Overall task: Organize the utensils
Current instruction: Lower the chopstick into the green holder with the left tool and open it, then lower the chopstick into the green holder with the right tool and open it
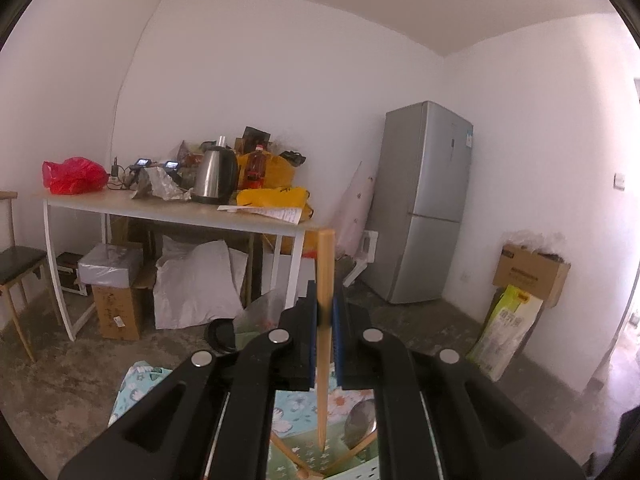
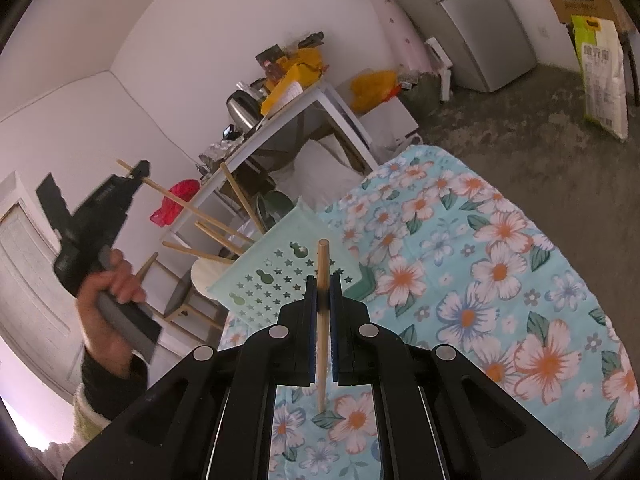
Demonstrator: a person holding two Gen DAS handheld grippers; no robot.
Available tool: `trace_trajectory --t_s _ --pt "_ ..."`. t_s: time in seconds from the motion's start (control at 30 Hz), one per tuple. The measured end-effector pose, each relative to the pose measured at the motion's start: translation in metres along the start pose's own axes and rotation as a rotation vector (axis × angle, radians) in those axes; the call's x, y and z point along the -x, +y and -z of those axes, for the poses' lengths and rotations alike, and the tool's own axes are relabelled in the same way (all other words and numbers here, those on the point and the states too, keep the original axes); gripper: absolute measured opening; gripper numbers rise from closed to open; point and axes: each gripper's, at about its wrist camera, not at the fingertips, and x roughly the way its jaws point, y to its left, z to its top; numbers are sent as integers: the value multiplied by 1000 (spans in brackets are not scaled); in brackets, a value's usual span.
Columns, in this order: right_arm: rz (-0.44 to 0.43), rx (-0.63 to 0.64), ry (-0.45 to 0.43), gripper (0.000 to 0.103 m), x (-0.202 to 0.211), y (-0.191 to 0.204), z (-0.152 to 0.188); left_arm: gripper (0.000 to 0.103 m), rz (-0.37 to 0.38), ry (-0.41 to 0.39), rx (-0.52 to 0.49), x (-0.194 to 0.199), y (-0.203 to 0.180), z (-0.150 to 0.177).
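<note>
My left gripper (image 1: pixel 325 312) is shut on a wooden chopstick (image 1: pixel 325 264) held upright; its tip hangs over a pale green utensil holder (image 1: pixel 352 470) at the bottom edge, where a metal spoon (image 1: pixel 360 424) and other chopsticks stand. My right gripper (image 2: pixel 323 300) is shut on another wooden chopstick (image 2: pixel 322 264), held over the floral-cloth table (image 2: pixel 500 272). In the right wrist view the green perforated holder (image 2: pixel 272 280) stands just ahead, with several chopsticks (image 2: pixel 216 220) sticking out of it. The left gripper (image 2: pixel 96 216) shows there in a hand, up at the left, with its chopstick through the holder.
A white table (image 1: pixel 180 210) with a kettle (image 1: pixel 214 178), red bag (image 1: pixel 74 176) and yellow bags stands by the far wall. A grey fridge (image 1: pixel 420 200) is at right, cardboard boxes (image 1: pixel 528 272) beside it. A chair (image 1: pixel 16 264) is at left.
</note>
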Motion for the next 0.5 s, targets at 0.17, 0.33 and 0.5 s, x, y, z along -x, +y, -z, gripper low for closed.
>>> trace_trajectory --t_s 0.17,0.33,0.5 --pt "0 0 5 4 -2 0 1 6 13 36 -46 -3 -5 23" --pt "-5 -4 14 4 -2 2 1 27 45 64 -42 8 -6 31" --pt "-9 2 17 4 -2 5 2 43 77 58 -41 25 -10 31"
